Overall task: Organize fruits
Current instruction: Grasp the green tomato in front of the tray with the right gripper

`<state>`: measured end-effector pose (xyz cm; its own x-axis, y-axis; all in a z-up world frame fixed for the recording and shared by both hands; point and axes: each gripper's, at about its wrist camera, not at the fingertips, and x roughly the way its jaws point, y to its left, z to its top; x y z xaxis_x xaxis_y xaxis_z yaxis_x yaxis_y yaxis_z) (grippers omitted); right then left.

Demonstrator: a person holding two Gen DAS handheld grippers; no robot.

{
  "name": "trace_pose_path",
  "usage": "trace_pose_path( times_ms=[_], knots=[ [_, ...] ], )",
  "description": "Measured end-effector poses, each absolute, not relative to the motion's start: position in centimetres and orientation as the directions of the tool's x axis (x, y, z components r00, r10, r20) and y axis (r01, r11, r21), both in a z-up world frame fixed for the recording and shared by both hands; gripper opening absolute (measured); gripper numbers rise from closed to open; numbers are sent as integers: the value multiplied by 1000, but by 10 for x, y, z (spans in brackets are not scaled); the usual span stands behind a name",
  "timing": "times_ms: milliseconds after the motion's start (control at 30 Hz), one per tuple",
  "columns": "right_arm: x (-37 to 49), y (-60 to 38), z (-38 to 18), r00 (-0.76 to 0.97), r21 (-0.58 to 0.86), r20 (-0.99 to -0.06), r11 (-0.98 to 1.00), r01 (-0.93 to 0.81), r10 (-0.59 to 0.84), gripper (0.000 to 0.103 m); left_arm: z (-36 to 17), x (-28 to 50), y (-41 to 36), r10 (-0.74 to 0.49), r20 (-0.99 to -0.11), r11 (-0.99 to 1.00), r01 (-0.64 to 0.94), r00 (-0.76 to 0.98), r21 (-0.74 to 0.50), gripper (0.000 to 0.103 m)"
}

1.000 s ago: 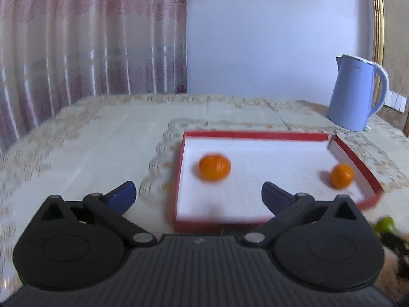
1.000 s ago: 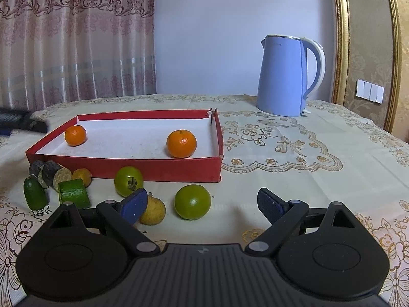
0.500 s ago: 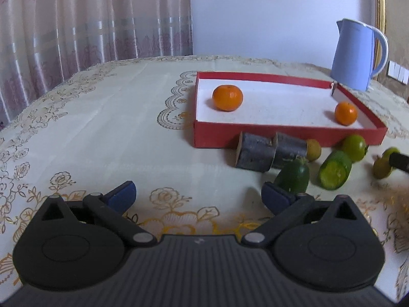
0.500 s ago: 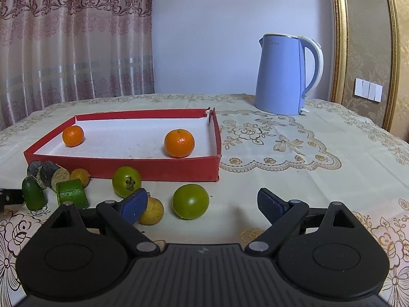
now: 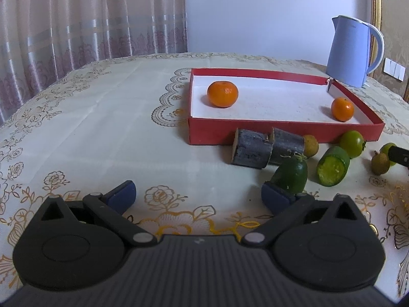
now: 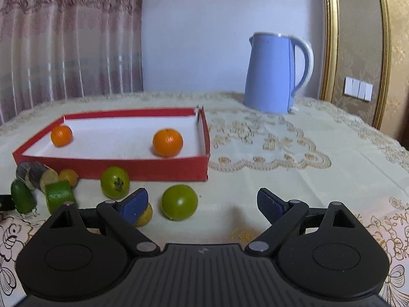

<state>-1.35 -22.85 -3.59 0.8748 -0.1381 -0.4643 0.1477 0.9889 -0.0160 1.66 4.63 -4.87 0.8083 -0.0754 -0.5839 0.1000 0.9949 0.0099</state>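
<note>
Where the cream, gold-flowered tablecloth spreads below a pink curtain and a blue kettle, a red tray with a white floor holds two oranges. Green fruits, dark cut pieces and small yellow ones lie just before its front wall. Both the left gripper and right gripper gape wide, holding nothing.
</note>
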Motion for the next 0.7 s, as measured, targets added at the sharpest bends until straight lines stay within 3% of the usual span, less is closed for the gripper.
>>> trace_pose_path(
  times_ms=[100,233,433,700],
  knots=[
    [-12,-232,-36,873,13,-474,991,131,-110,91,-49,17,47,-77,-586,995,99,806,6,103],
    [-7,-237,-34,867,37,-489,990,134,-99,66,-49,18,46,-76,-589,995,100,805,8,103],
    [-3,-234,-33,863,22,-495,992,127,-99,66,-49,18,46,-78,-590,995,99,803,4,103],
    [0,-244,-30,848,141,-529,983,115,-23,62,-50,18,46,-78,-591,995,99,803,3,103]
  ],
)
